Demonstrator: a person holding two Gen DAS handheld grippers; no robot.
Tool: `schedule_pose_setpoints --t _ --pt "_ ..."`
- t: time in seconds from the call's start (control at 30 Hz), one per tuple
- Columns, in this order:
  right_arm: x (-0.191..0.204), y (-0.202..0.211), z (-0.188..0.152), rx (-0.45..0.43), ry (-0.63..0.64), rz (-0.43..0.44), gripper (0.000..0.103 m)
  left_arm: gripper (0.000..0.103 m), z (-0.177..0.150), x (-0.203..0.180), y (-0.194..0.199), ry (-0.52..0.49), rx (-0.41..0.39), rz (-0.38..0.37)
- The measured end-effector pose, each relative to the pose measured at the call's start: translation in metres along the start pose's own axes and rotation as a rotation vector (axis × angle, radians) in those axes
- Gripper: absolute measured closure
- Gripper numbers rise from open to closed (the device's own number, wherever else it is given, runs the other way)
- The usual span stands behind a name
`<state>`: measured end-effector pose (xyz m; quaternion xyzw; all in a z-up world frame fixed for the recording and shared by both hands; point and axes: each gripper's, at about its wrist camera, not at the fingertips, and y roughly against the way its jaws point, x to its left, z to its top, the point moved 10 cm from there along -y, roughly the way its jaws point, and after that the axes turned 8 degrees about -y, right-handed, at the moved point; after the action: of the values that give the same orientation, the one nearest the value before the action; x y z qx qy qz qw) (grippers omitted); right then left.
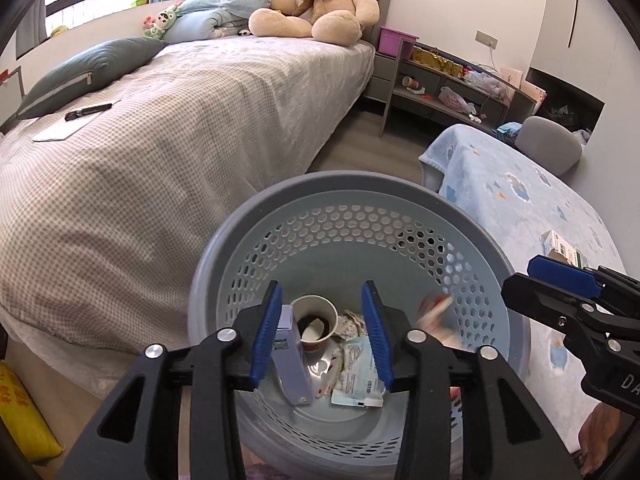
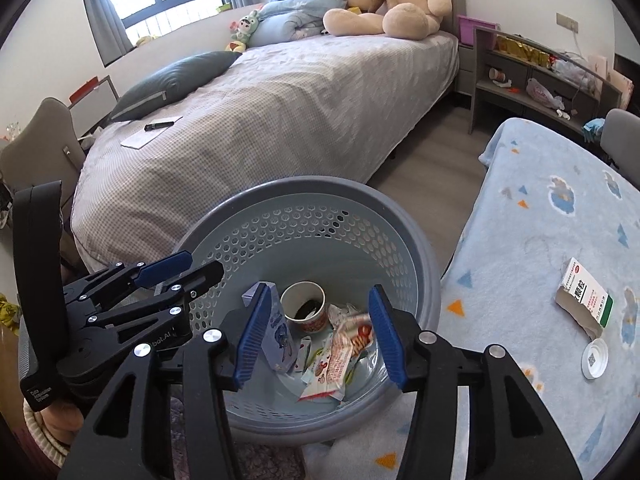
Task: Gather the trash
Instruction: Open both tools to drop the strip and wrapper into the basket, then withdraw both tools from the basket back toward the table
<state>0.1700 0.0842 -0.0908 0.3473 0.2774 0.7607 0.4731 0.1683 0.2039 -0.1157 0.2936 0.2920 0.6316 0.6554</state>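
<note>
A grey perforated basket (image 1: 320,208) (image 2: 304,200) stands on the floor between the bed and a blue blanket. Inside lie a paper cup (image 1: 314,322) (image 2: 304,306), a lilac carton (image 1: 294,364) (image 2: 278,334) and several wrappers. My left gripper (image 1: 322,292) (image 2: 204,265) hangs over the basket, open, with the carton leaning beside its left pad, not pinched. My right gripper (image 2: 320,292) (image 1: 520,276) is open above the basket too. A red-and-white snack wrapper (image 2: 344,350) (image 1: 434,312), blurred, is loose below its fingers.
A medicine box (image 2: 586,300) (image 1: 562,246) and a white lid (image 2: 595,358) lie on the blue blanket (image 2: 540,220) to the right. The bed (image 1: 200,120) with a pen on paper (image 1: 88,112) is left. A grey shelf (image 2: 532,80) holds a cup and a bag.
</note>
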Motion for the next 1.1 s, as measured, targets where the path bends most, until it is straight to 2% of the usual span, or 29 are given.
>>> schedule_pose_setpoints --t 0.1,0.27,0.57,0.67,0.83,1.1 --pt "0.001 0.001 -0.001 0.0 0.002 -0.003 0.052 0.053 0.0 0.002 0.003 -0.001 -0.012 0.025" --pt "0.002 0.002 -0.002 -0.007 0.004 -0.002 0.047 0.051 -0.001 0.006 0.004 0.011 -0.016 0.033" --pt "0.002 0.001 -0.006 -0.01 0.007 -0.02 0.045 0.045 -0.003 0.01 0.006 0.022 -0.022 0.042" --pt "0.001 0.003 -0.008 -0.016 0.004 -0.022 0.038 0.043 -0.003 0.01 0.006 0.021 -0.025 0.045" --pt "-0.003 0.008 -0.008 -0.031 -0.002 -0.038 0.036 0.04 -0.004 0.011 0.009 0.018 -0.03 0.054" --pt "-0.016 0.022 -0.015 -0.048 -0.032 -0.057 0.027 0.037 -0.006 0.007 0.015 0.002 -0.037 0.077"
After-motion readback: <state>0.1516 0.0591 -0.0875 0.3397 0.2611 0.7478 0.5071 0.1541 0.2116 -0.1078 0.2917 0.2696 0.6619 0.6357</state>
